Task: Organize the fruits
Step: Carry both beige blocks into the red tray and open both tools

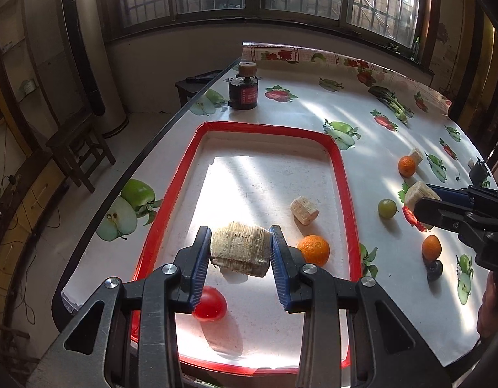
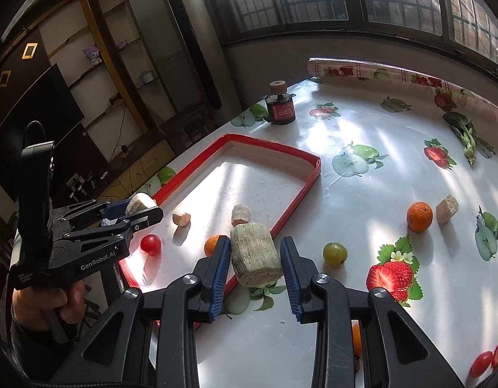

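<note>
Fruit pieces lay scattered around one landmark, the red-rimmed tray (image 1: 344, 174) on the fruit-print tablecloth (image 1: 313, 110).

Seen from the left wrist, the left gripper (image 1: 239, 249) hung over the tray's near half, its blue pads clamped on a pale, fibrous chunk (image 1: 239, 247) held clear of the tray floor. Just below the left pad, inside the tray, sat a red cherry tomato (image 1: 210, 304). Right of the held chunk, also inside the tray, lay a smaller pale piece (image 1: 303, 210) and an orange (image 1: 314, 249) close to the right rim. Outside that rim, on the cloth, were a green grape (image 1: 387, 208), an orange (image 1: 431, 247) with a dark berry (image 1: 434, 270) just beside it, and farther off another orange (image 1: 406, 165) next to a pale piece (image 1: 416, 156). Beyond the tray's far rim stood a dark jar with a cork stopper (image 1: 244, 89).

Seen from the right wrist, the left gripper (image 2: 142, 207) appeared at the tray's left side, gripping its chunk. The right gripper (image 2: 256, 258) hovered over the tray's near right rim, its pads pressed against a second fibrous chunk (image 2: 256, 253) lifted above the rim. Right of the tray, the grape (image 2: 335, 253), an orange (image 2: 419, 216) and a pale piece (image 2: 447, 209) rested on the cloth.
</note>
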`<state>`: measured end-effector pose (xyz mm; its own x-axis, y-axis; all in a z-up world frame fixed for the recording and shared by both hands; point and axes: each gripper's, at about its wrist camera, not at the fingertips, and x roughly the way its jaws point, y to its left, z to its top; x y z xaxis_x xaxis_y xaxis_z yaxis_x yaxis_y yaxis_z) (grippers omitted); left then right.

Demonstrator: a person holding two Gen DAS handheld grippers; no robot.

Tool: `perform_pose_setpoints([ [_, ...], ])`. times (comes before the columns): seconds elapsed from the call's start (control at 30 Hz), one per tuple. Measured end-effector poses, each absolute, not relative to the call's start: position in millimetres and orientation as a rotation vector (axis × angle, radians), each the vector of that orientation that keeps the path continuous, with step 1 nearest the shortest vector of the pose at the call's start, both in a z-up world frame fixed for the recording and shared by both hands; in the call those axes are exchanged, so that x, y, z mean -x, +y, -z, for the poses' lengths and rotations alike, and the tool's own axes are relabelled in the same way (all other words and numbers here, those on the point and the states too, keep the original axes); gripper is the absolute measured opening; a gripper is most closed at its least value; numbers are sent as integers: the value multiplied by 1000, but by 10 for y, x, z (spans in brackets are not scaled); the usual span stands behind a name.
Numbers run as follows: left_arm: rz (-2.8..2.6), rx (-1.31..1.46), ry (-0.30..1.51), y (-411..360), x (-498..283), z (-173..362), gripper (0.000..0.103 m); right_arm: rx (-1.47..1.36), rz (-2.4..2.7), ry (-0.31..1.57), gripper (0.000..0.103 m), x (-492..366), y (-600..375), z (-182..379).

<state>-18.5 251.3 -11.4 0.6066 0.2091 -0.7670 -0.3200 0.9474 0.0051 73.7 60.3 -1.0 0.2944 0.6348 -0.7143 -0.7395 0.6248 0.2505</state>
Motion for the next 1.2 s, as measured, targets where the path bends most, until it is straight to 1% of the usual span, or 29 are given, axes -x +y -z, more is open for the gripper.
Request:
perform_pose_setpoints([
  [0.57,-328,153,898,2853,-248,199,33,162,-952,915,32,-1228,1211,181],
  [0.83,-347,161,966,3004,-567,475,34,211,-935,963,32,-1534,1589,448],
  [1.2,-348,163,1032,3022,-631,759,34,274,-926,1018,32,-1658,1789,795],
])
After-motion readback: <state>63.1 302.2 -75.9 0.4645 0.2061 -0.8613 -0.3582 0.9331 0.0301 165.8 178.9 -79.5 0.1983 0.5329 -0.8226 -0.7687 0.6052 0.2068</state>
